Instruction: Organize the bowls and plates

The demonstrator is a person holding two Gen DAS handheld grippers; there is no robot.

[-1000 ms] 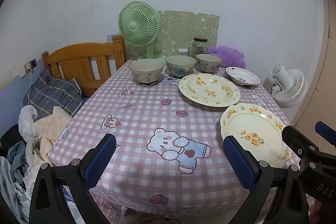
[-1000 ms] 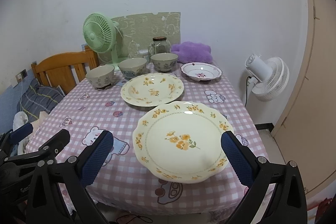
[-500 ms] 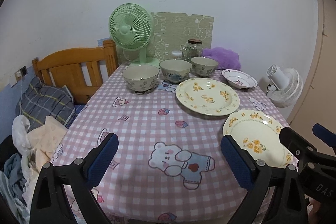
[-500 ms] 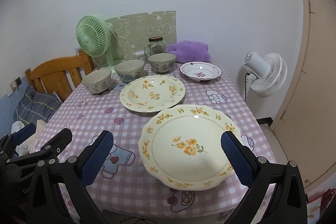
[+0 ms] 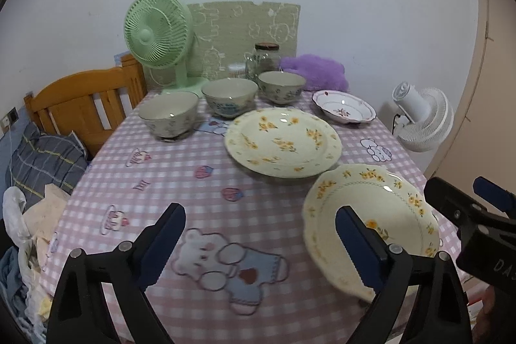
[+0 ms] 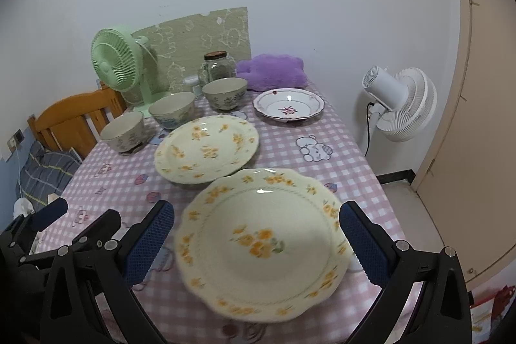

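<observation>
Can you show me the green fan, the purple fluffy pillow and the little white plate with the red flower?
Green table fan (image 6: 111, 64), right wrist view: grille.
Purple plush pillow (image 6: 271, 71), right wrist view: middle.
White red-flowered plate (image 6: 288, 109), right wrist view: flower.

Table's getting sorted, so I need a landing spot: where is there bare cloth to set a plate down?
Bare checked cloth lies left of the two yellow-flowered plates, in front of the three bowls, down to the table's near edge. The back row and right side are crowded.

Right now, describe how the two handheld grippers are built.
Both the left gripper and right gripper have black angular plastic frames with silver bolts and long blue textured pads. White lettering marks the right gripper's body. No cables show.
</observation>
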